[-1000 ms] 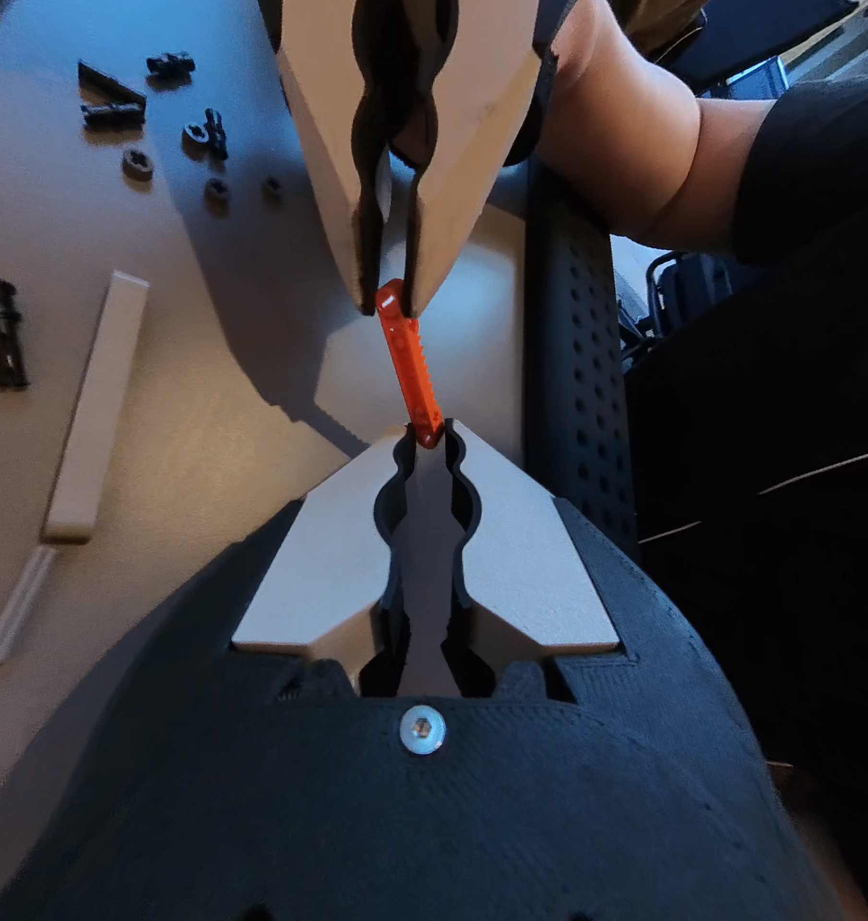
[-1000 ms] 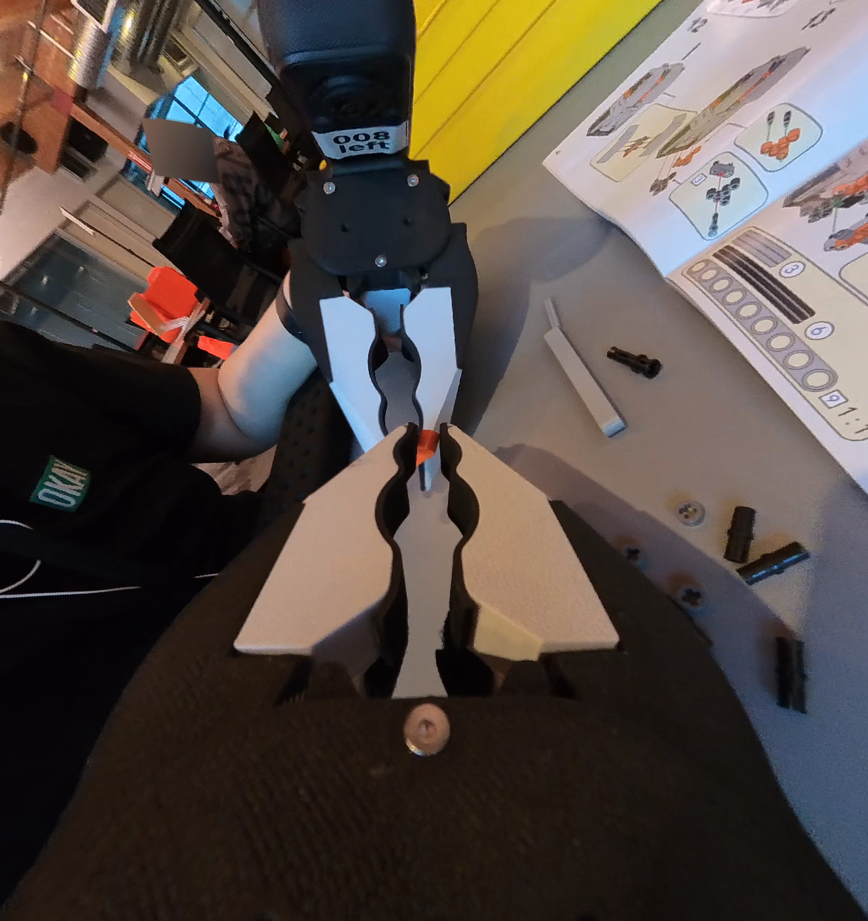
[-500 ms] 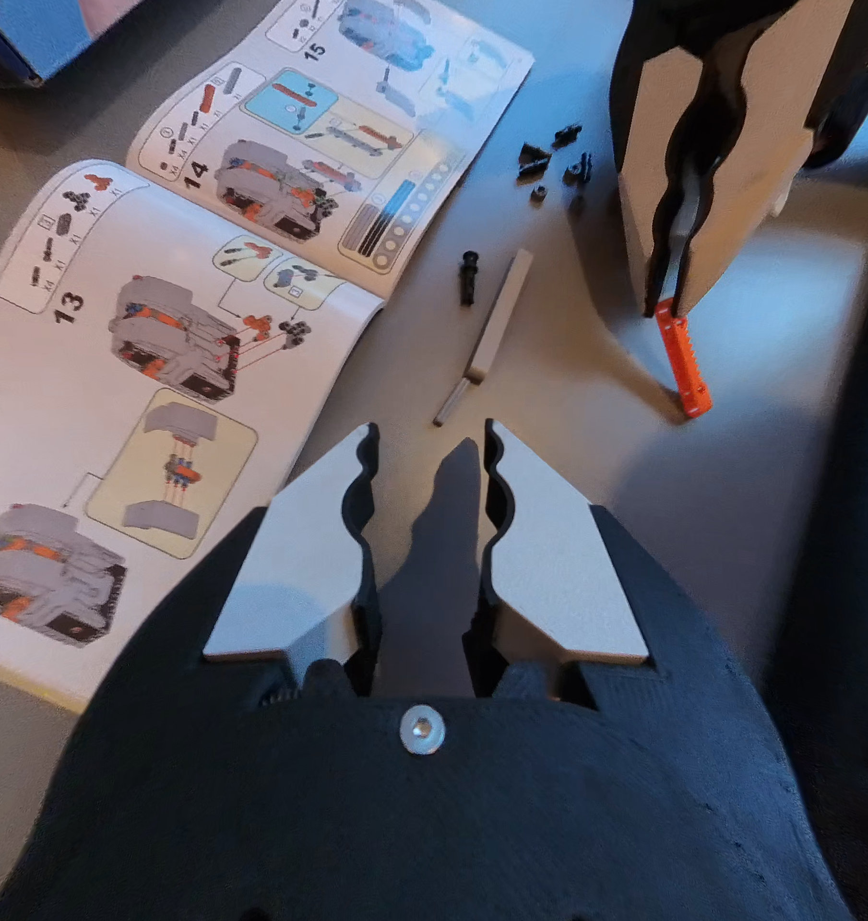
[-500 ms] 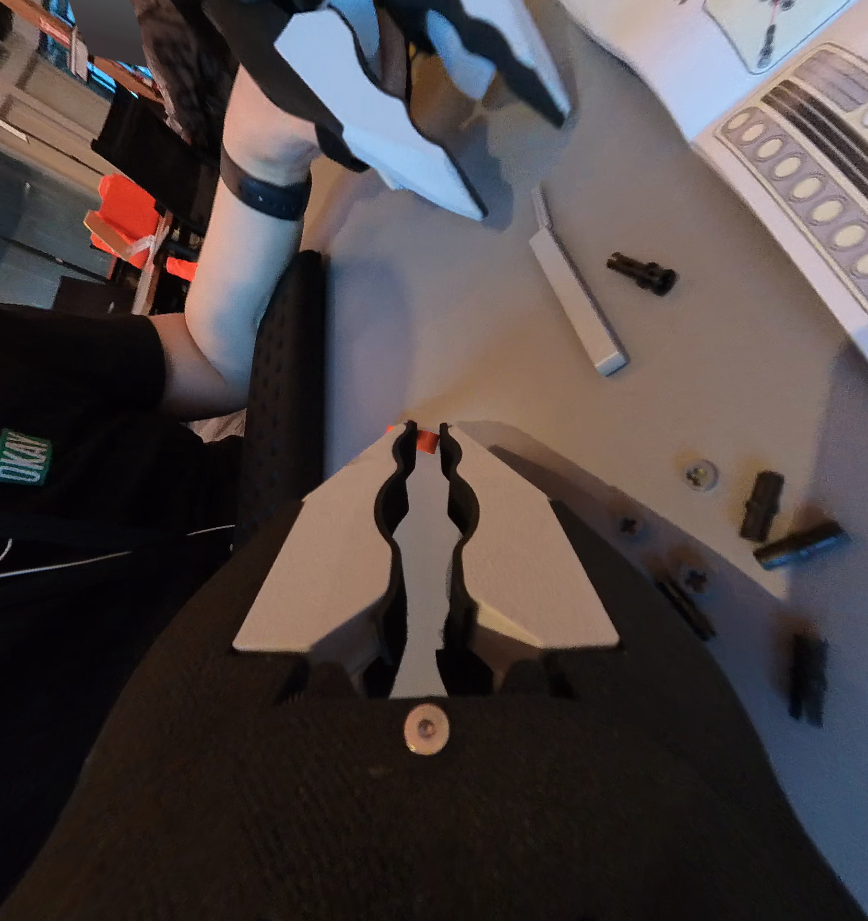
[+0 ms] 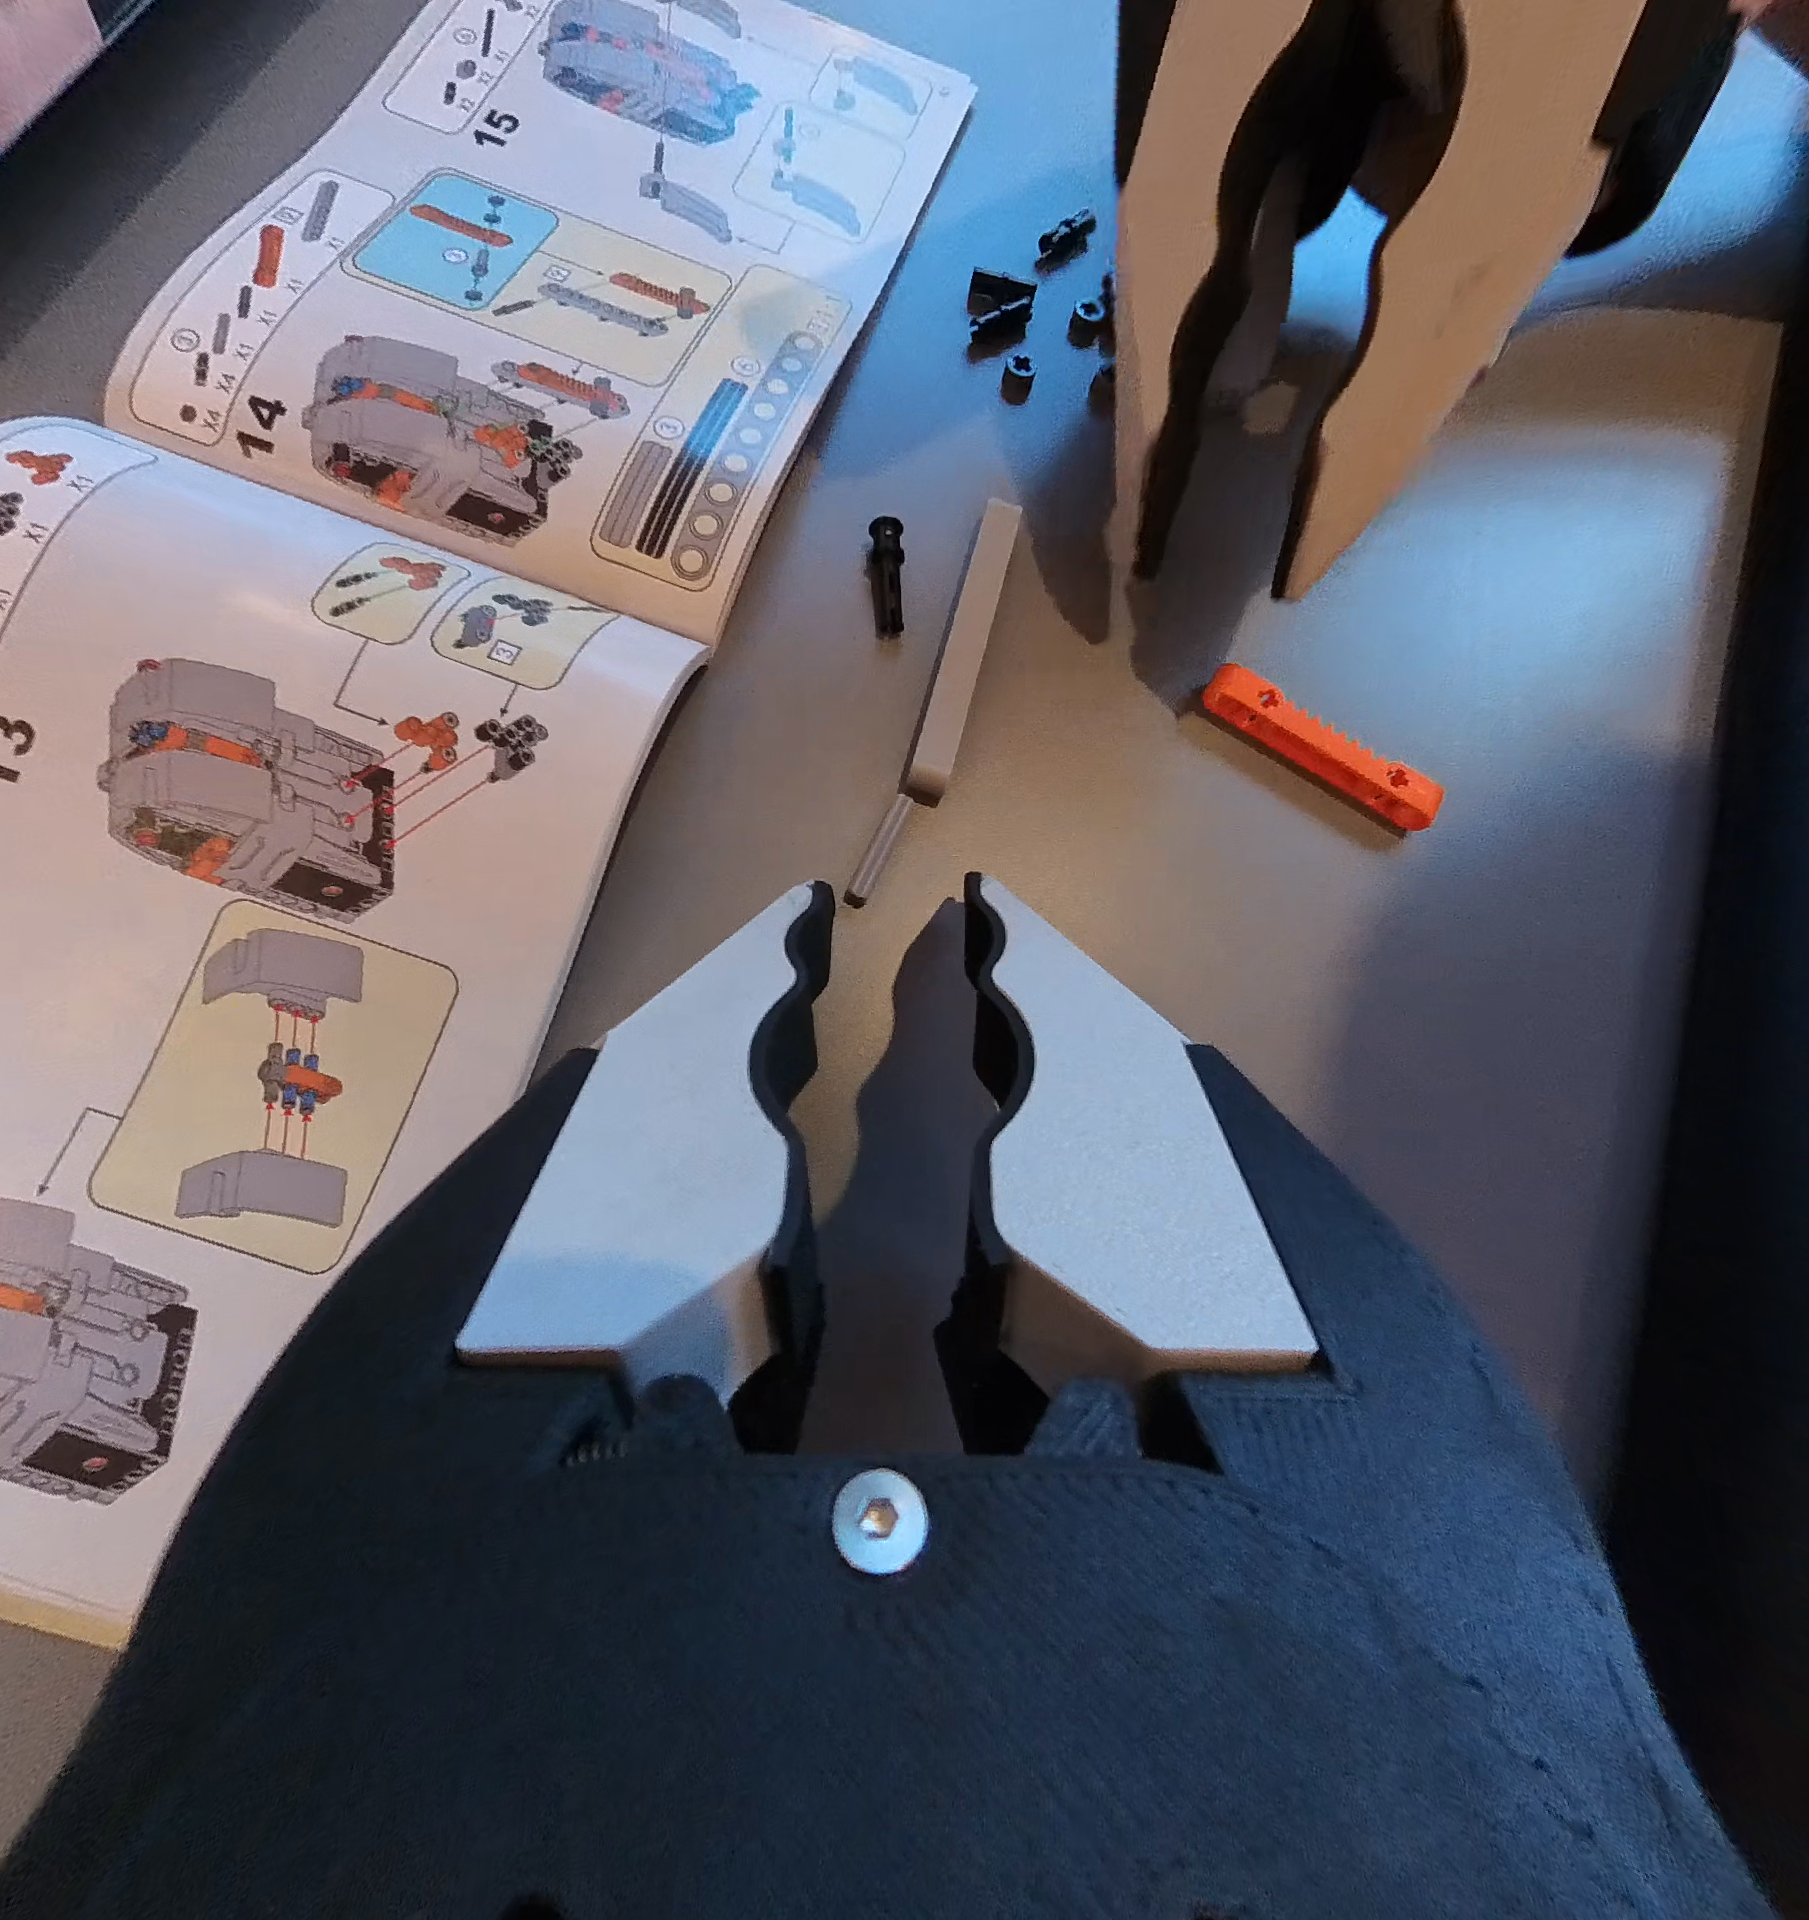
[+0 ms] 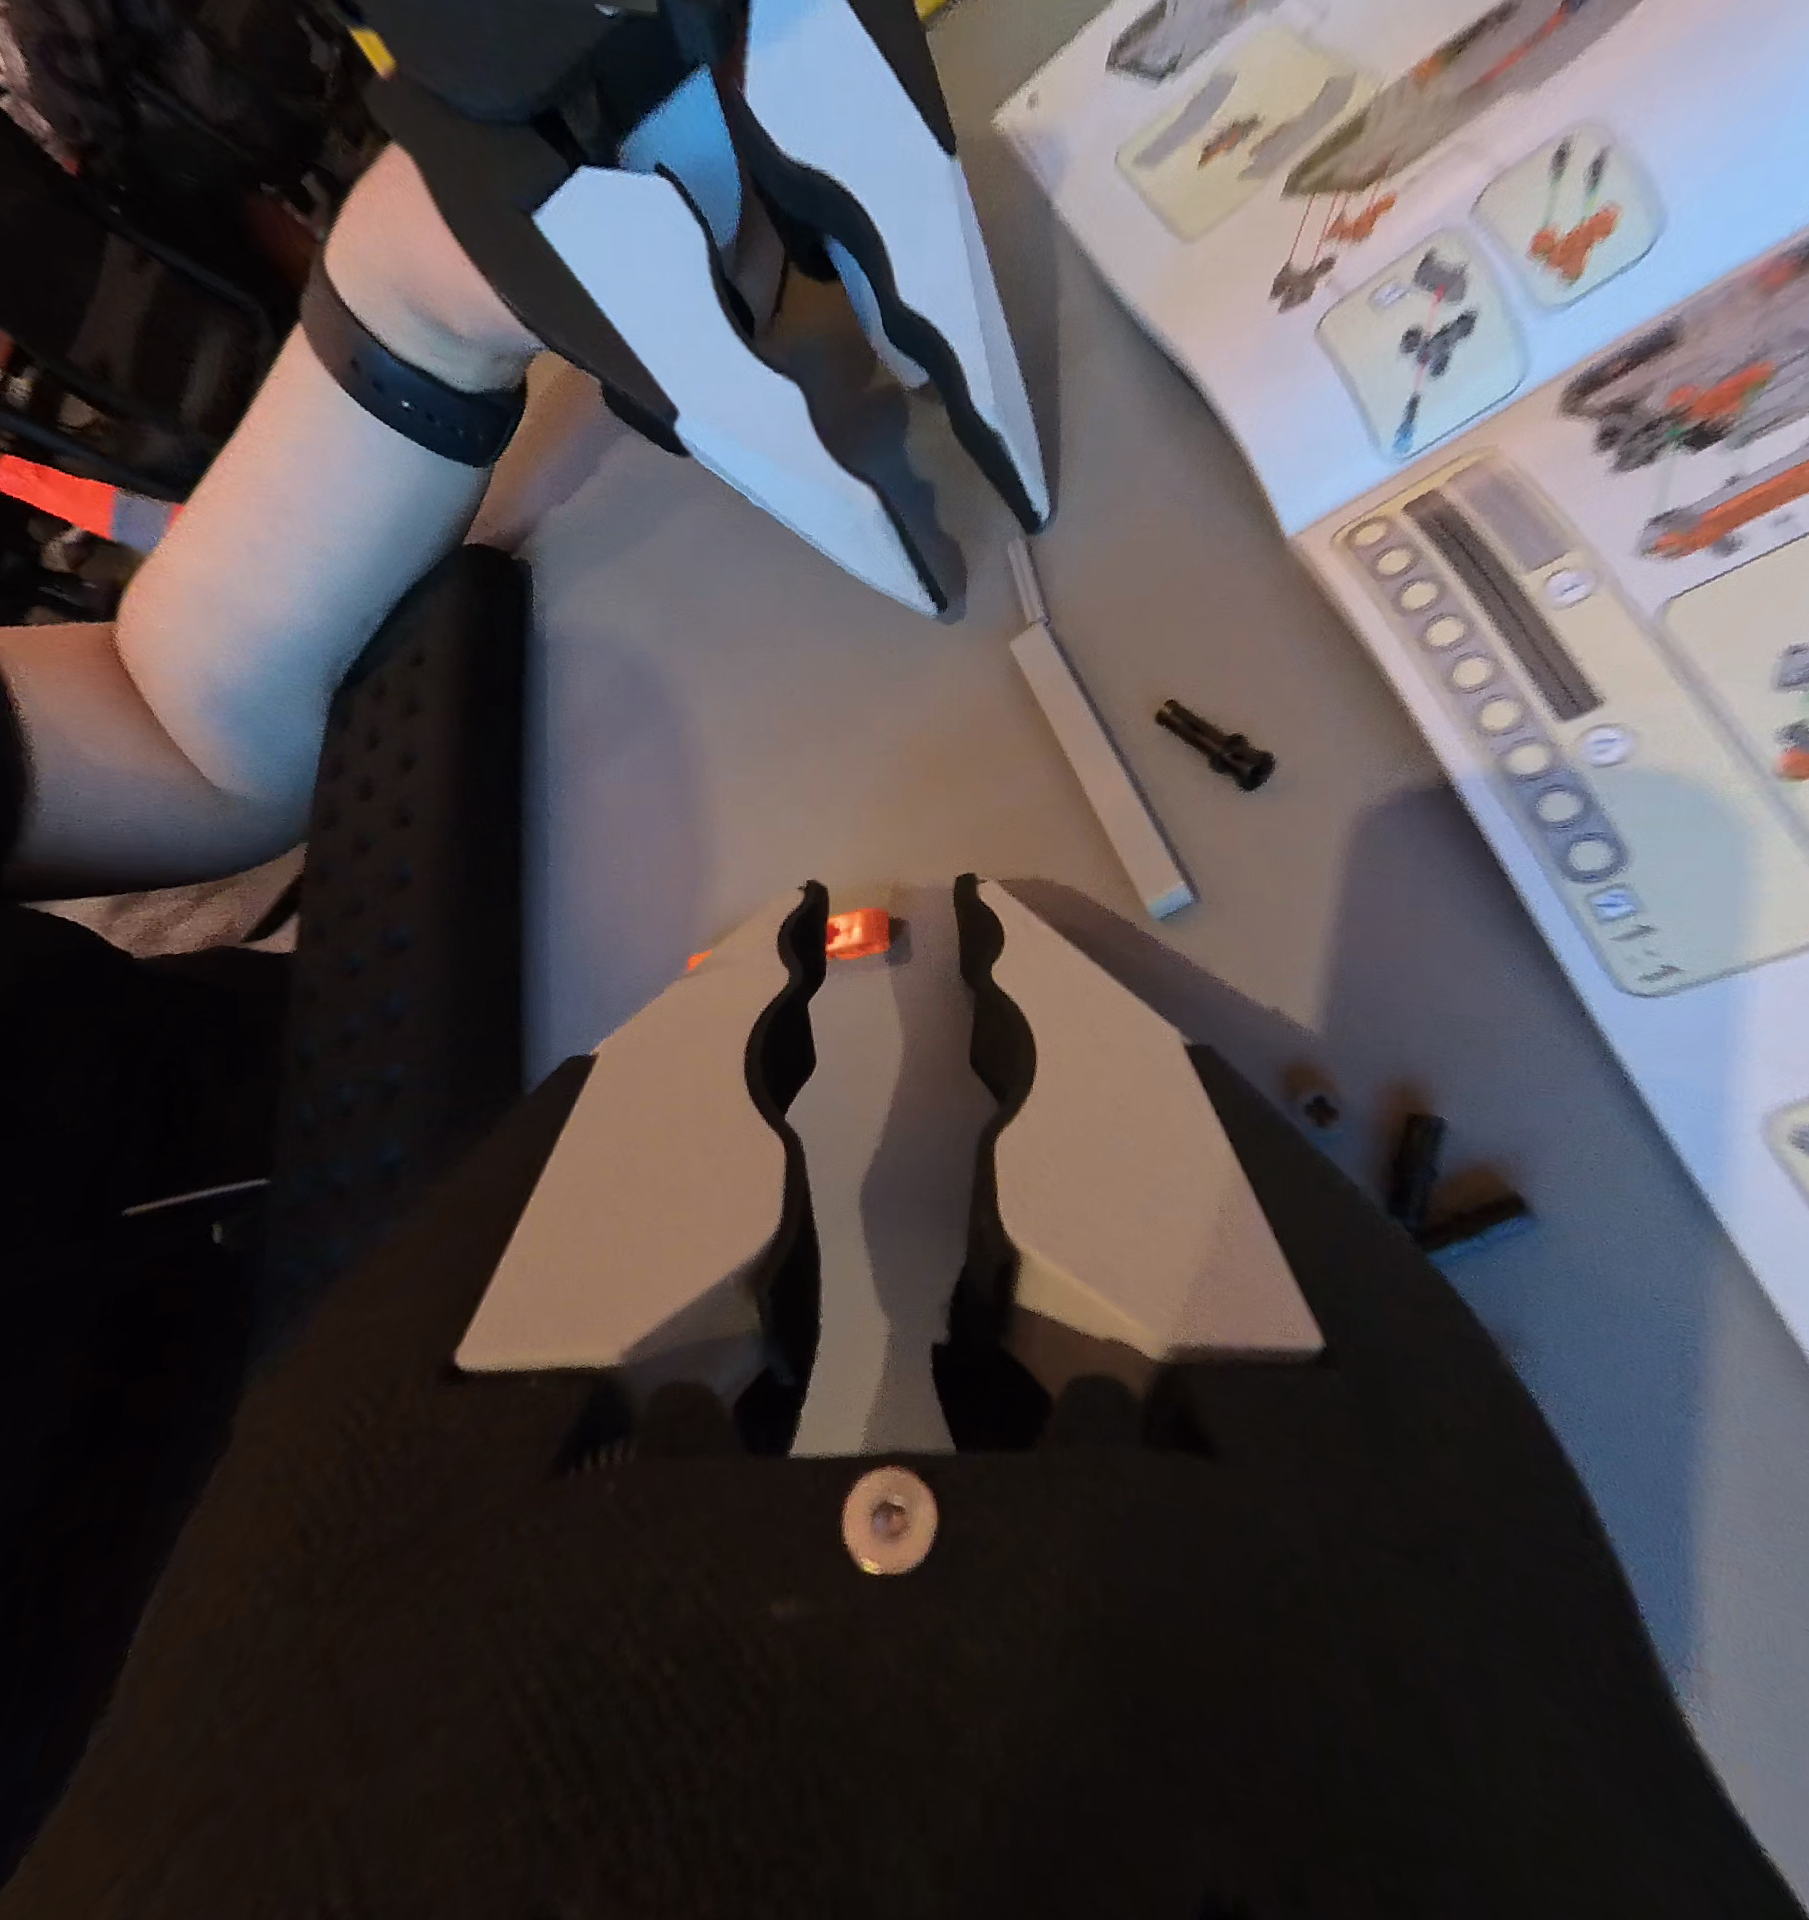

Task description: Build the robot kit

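Grey tabletop [image 5: 1243, 1039] lies under both grippers. Left gripper [image 5: 900, 894] has its fingers apart, holding nothing, near a grey bar [image 5: 957, 665]. Right gripper [image 6: 884, 894], fingers apart, hangs over an orange toothed beam [image 5: 1321, 745] lying flat. An open instruction booklet [image 5: 256, 935] with printed step numbers lies beside them.

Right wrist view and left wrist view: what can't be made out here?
- Orange toothed bar: right wrist view shows only one end; the right gripper covers the rest.
- Small black parts: left wrist view, some hidden behind the right gripper, too small to identify.
- Booklet: right wrist view, blurred, cut off by the edge.
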`<state>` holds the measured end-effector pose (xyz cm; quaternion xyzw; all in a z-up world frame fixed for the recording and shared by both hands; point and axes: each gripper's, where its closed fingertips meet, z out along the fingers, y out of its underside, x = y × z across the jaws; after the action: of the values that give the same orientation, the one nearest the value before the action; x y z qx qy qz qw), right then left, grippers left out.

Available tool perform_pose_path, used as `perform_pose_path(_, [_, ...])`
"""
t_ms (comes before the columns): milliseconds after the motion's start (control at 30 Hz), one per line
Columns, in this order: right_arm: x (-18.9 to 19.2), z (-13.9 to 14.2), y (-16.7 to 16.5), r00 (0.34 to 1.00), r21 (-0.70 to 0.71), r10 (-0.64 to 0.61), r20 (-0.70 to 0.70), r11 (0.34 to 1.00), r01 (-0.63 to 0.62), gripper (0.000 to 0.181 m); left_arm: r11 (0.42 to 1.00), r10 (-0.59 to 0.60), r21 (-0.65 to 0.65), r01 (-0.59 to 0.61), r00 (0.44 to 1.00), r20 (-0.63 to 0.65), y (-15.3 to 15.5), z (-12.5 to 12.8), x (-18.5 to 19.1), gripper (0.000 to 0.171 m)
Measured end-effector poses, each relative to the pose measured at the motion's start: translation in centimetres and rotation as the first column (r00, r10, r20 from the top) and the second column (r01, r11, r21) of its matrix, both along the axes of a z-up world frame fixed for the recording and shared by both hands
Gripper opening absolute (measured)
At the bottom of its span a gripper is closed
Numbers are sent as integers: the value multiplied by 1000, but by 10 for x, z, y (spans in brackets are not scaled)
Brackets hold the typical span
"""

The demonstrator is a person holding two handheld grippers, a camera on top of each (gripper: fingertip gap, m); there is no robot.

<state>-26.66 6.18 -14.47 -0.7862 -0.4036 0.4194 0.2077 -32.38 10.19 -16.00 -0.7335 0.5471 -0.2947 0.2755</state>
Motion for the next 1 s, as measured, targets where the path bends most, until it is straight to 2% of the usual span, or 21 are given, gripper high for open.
perform_pose_path(100, [12, 15, 9, 999, 100, -45, -27, 994, 48, 23, 1000, 5, -12, -5, 1000, 15, 0, 0, 0, 22])
perform_pose_path(200, [25, 18, 15, 995, 136, -94, -10, 986, 95, 22, 1000, 30, -3, -30, 1000, -1, 4, 0, -4, 26])
perform_pose_path(300, [28, 12, 6, 997, 145, -69, 21, 987, 66, 22, 997, 76, -11, -76, 997, 7, 2, 5, -6, 28])
perform_pose_path(433, [26, 1, -1, 992, 222, -29, 121, 975, 1, 21, 981, 165, -110, -162, 986, 14, -24, 23, 4, 26])
perform_pose_path(567, [25, 1, -1, 990, 261, -37, 136, 965, 1, 22, 927, 308, -224, -302, 951, -6, -52, 32, 26, 11])
perform_pose_path(633, [26, 3, 2, 992, 256, -57, 115, 966, 25, 21, 873, 383, -326, -362, 924, 3, -60, 33, 43, 10])
perform_pose_path(667, [27, 4, 3, 992, 252, -65, 106, 967, 36, 21, 846, 398, -371, -382, 917, -36, -65, 27, 48, 13])
perform_pose_path(767, [33, 6, 5, 992, 249, -81, 98, 967, 55, 21, 812, 370, -409, -417, 909, -194, -78, 3, 55, 21])
perform_pose_path(867, [38, 8, 6, 990, 260, -90, 105, 964, 60, 21, 817, 345, -409, -405, 913, -216, -83, -1, 66, 5])
perform_pose_path(1000, [40, 8, 3, 990, 273, -81, 117, 961, 46, 21, 842, 321, -354, -406, 906, -276, -85, -2, 67, 4])
